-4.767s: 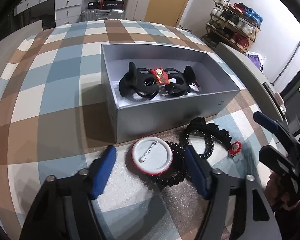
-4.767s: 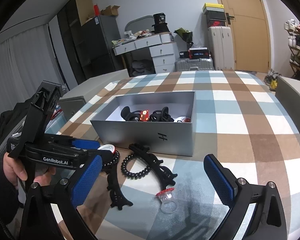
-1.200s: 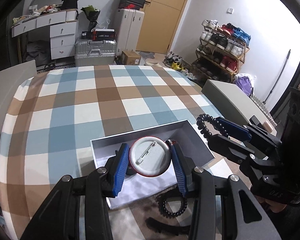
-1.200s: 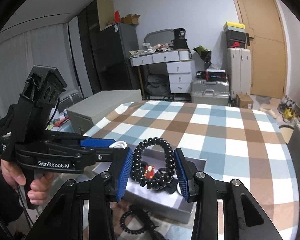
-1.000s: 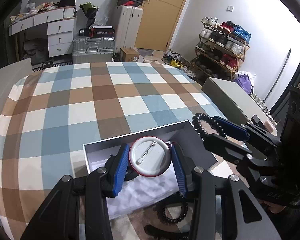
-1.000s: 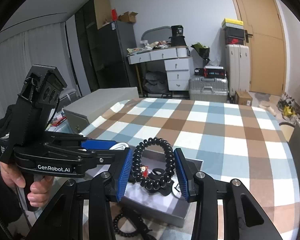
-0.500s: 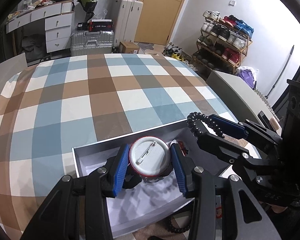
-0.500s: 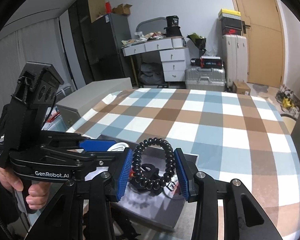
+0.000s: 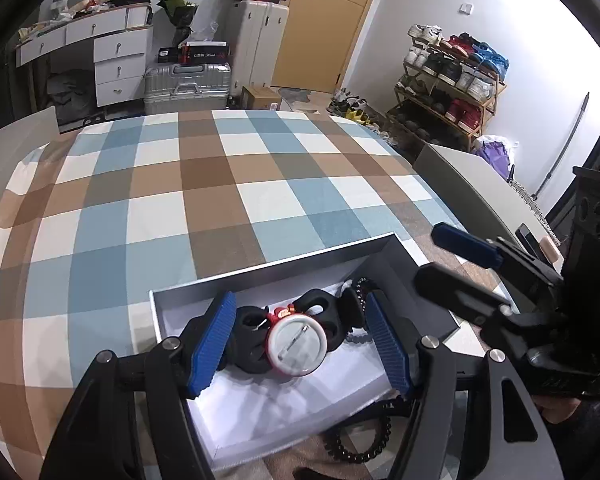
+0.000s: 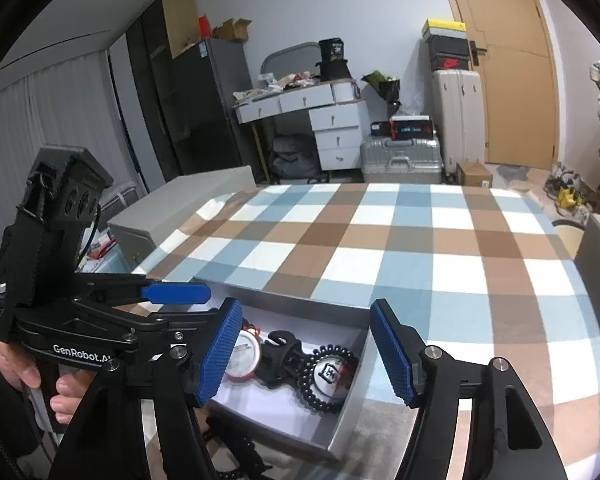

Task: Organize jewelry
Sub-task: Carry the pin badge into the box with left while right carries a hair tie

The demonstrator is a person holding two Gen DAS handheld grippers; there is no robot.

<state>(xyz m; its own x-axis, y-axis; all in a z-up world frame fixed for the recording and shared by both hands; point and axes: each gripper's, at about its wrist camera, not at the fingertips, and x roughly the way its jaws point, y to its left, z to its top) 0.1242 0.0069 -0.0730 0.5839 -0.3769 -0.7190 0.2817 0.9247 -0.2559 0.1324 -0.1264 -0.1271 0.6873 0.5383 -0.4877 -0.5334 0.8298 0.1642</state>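
My left gripper (image 9: 300, 344) hangs over the grey box (image 9: 280, 264), its jaws opening with nothing pressed between them. Below it the round white pin badge (image 9: 296, 346) lies pin side up on black hair clips (image 9: 252, 344) in the box. My right gripper (image 10: 306, 354) hovers over the same box (image 10: 352, 412), jaws also opening and holding nothing. The black beaded bracelet (image 10: 328, 376) lies loose on the box floor beneath it, next to the badge (image 10: 242, 354). Each gripper shows in the other's view: the right gripper (image 9: 430, 256), the left gripper (image 10: 204, 304).
A black coil hair tie (image 9: 360, 440) and a black clip (image 9: 324, 474) lie on the checked tablecloth (image 9: 220, 200) in front of the box. A person's hand (image 10: 28, 368) grips the left handle. Grey chair backs stand at both table sides.
Both grippers widened their jaws. The badge dropped from the left one and the beaded bracelet from the right one; both now lie in the box.
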